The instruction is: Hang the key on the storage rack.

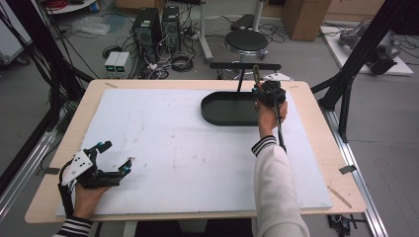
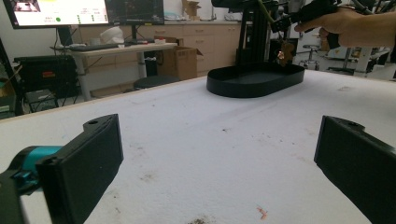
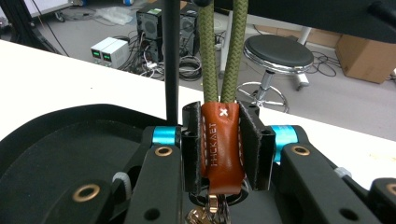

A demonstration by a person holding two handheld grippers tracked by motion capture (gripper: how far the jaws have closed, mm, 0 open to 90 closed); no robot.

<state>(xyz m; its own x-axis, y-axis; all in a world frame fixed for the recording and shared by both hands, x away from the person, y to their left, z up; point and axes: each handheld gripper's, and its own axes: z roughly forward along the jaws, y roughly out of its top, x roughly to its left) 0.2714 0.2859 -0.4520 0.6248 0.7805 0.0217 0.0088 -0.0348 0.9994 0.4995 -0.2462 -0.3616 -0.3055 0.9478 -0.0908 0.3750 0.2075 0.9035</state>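
Left gripper (image 1: 114,157) rested spread on the white mat (image 1: 188,148); brown leather tab (image 3: 222,144) pinched by right gripper (image 3: 222,154).
Tab is held over the black oval tray (image 1: 225,109), green cord loop (image 3: 219,51) rising above; small metal parts, possibly keys, are seen below.

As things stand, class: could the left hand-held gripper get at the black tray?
Probably not without moving far: the left hand-held gripper rests open at the near left corner, while the black tray sits across the bare white mat.
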